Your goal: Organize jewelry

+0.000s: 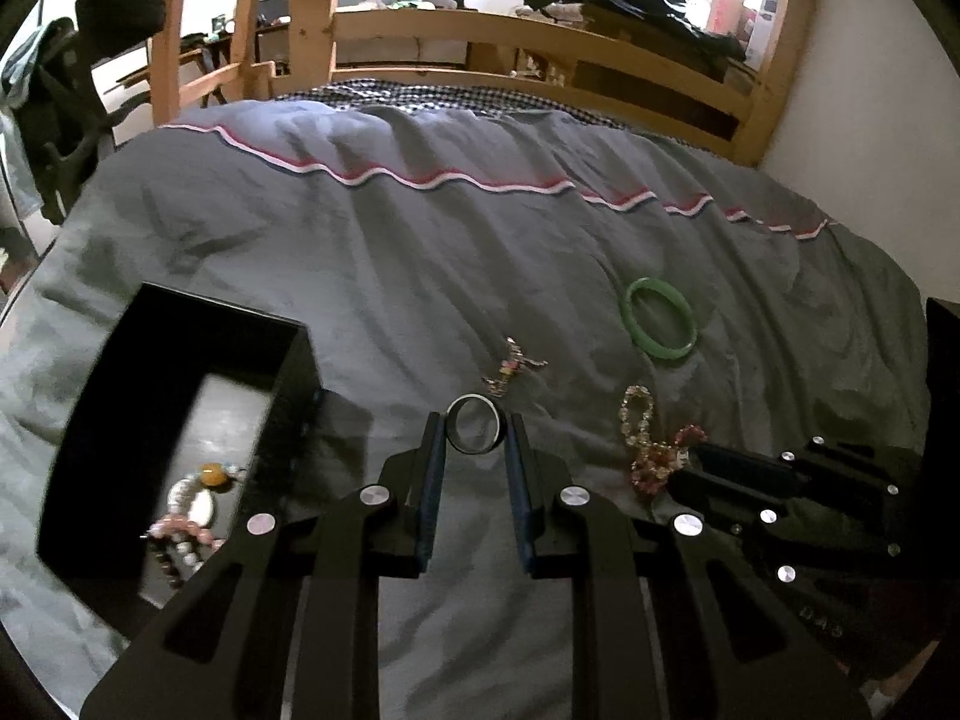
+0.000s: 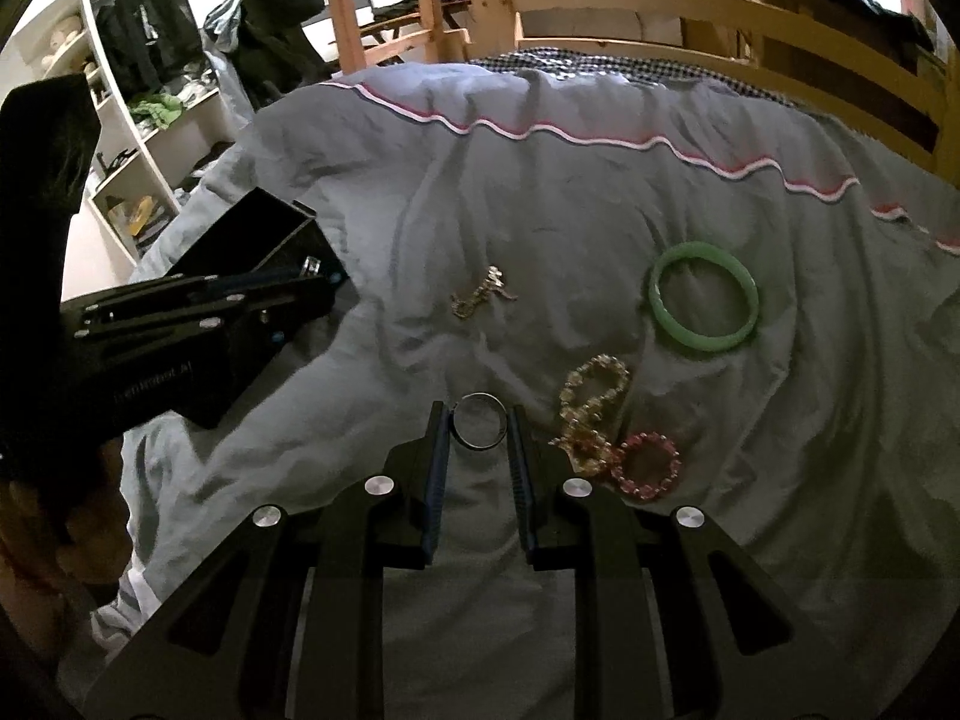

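Jewelry: green bangle (image 2: 703, 296) beside beaded bracelets (image 2: 591, 414) (black box (image 1: 150, 360) left).

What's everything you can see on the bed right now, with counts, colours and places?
Black box: one, black, on the duvet's left.
Boxed bracelets: several, pink, white and amber beads, inside the box.
Green bangle: one, green, flat on the duvet, right.
Gold chain: one, gold, mid-duvet.
Pale beaded bracelet: one, pale gold, below the bangle.
Pink beaded bracelet: one, pink, touching the pale one.
Duvet: one, grey, red-white stripe.
Bed frame: one, wooden, behind.
Dark ring: one, in the left tool.
Silver ring: one, in the right tool.
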`<state>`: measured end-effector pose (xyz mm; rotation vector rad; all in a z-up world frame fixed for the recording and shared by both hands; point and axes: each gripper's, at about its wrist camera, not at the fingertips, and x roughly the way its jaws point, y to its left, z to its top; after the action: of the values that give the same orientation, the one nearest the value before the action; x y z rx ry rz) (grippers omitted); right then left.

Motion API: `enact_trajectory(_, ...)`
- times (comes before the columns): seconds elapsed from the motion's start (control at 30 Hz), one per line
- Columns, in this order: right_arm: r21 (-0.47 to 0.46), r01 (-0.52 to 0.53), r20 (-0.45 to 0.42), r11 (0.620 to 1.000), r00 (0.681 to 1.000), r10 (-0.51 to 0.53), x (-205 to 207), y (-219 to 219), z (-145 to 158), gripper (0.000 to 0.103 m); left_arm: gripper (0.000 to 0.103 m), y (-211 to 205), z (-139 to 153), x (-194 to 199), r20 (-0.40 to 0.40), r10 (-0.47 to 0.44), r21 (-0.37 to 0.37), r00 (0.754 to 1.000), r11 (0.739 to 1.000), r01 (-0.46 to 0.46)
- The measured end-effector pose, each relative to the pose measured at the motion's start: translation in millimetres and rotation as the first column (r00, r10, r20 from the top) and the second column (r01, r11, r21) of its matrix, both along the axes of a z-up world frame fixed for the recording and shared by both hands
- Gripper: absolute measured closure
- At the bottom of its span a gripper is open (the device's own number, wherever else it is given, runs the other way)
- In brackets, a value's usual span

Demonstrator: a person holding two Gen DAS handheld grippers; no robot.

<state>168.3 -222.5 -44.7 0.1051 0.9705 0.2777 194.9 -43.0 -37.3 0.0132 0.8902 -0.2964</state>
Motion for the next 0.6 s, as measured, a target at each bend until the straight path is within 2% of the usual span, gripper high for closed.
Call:
enact_trajectory(0.2,-0.03,-0.019,0.039,0.999,0.999,0.02,-1.1,16.4,17.0,0.083,0.083,19.0,13.8,0.1,0.02,0.034,0.011,0.999,0.999,-0.035)
enact_trajectory(0.33,-0.043,-0.031,0.054,0.999,0.998,0.034,0.9,27.8,26.1,0.083,0.083,33.7,19.8,1.2,0.013,0.059,-0.009,0.998,0.998,-0.059)
enact_trajectory(0.6,-0.014,-0.07,0.054,0.997,0.996,0.07,9.1,58.6,35.7,0.083,0.083,74.1,32.7,10.6,-0.003,0.149,-0.025,0.989,0.989,-0.149)
